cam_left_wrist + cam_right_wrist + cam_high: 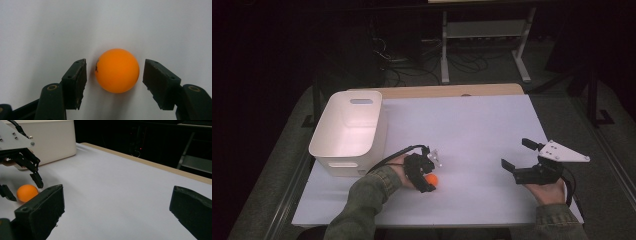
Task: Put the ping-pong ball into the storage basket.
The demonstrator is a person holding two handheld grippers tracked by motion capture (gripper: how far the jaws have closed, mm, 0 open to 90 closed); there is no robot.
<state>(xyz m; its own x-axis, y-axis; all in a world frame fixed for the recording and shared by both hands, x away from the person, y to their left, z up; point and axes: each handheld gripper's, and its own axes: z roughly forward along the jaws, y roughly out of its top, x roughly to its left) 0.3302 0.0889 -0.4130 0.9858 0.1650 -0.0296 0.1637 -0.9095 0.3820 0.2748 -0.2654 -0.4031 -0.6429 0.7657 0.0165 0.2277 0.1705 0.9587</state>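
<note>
An orange ball (431,180) (117,70) rests on the white table sheet (472,125), near the front left. My left gripper (431,176) (115,75) points down over it, one jaw on each side of the ball. A thin gap shows between each pad (81,80) and the ball, so nothing presses on it. My right gripper (515,152) (117,205) hovers at the front right with its jaws spread wide and nothing between them. The right gripper view also takes in the ball (26,192) and the left gripper (23,188) straddling it.
A white plastic bin (324,125) (50,142) stands at the table's left edge, just behind the left hand. A wooden strip (447,91) runs along the far edge. Dark floor, cables and a white shelf frame (484,45) lie beyond.
</note>
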